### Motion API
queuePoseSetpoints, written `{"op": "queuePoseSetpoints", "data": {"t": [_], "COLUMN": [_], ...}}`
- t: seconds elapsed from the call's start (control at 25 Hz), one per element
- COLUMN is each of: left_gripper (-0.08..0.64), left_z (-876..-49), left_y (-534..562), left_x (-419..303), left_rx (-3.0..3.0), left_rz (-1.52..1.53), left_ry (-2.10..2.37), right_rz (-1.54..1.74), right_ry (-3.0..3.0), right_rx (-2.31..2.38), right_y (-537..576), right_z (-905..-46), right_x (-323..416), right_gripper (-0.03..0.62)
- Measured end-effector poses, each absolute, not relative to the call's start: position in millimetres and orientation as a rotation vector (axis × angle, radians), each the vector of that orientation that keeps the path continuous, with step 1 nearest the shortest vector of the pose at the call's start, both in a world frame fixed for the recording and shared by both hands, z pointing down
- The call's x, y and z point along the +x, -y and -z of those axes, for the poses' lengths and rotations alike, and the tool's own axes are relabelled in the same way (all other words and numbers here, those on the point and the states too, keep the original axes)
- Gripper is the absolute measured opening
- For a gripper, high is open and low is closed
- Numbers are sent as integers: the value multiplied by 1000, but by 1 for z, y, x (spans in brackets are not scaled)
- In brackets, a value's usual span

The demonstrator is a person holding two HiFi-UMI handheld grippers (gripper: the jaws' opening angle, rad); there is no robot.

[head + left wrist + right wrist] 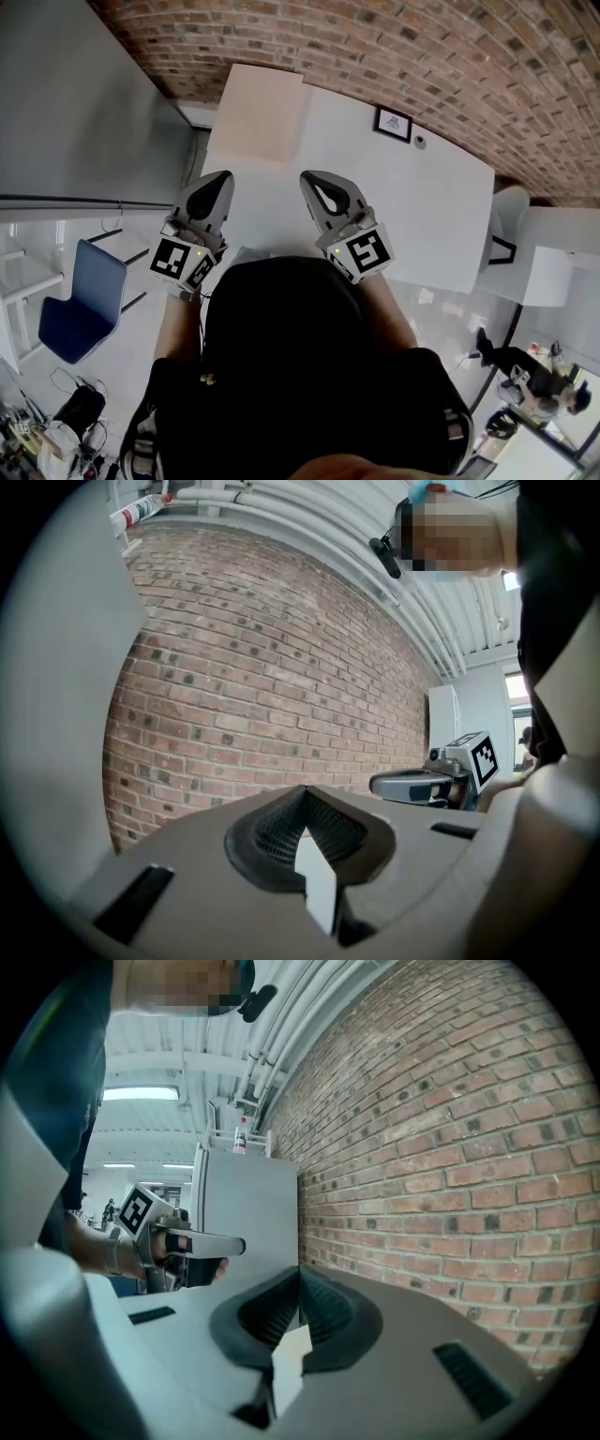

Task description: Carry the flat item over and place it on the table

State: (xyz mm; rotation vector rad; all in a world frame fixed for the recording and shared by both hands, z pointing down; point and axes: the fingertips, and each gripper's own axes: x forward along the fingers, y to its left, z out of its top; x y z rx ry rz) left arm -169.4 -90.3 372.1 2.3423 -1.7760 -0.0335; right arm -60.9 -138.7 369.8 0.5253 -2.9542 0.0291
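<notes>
Dark-clothed person fills the lower head view, nearest the lens. Beyond, we note a brick wall along the far side, then the white bench running up to it. On the bench's far left corner lies the flat item, pale beige, resting flat and close to the wall. We log a blue chair on the floor at left. We see the left gripper and the right gripper side by side above the bench's near part, tips toward the wall, short of the flat item. Left fingers are pressed together, pinching nothing; right fingers likewise. Smallest entry: a dark framed card on the bench near its far edge.
</notes>
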Motion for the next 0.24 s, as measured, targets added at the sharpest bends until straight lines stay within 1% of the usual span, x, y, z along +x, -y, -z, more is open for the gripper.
{"op": "queuePoseSetpoints", "data": {"t": [0.24], "left_gripper": [3], "left_z": [-368], "left_y": [93], "left_x": [-174], "left_rx": [2347], "left_rz": [85], "left_ry": [1788], "right_rz": [-42], "right_ry": [2943], "right_rx": [545], "right_y": [139], "right_z": [-373], "right_x": [-61], "right_gripper": [9]}}
